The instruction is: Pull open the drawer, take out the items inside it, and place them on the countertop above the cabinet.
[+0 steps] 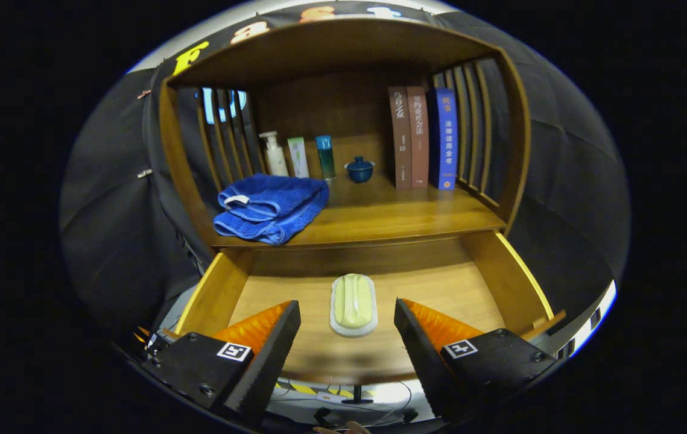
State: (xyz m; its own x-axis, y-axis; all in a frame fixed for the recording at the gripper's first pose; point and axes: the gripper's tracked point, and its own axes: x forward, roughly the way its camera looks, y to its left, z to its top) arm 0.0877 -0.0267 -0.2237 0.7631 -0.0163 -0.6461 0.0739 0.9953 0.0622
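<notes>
The blue towel (271,208) already sits on the countertop (403,217) at the left, near the bottles, so a careless drop could crowd it or knock them. The gripper (348,328) hangs with its fingers wide apart and empty over the open drawer (488,265); the pale green case (353,304) lies flat on the drawer floor between the fingertips, slightly ahead. Closing too high could let the smooth rounded case slip out or skid toward the right wall
</notes>
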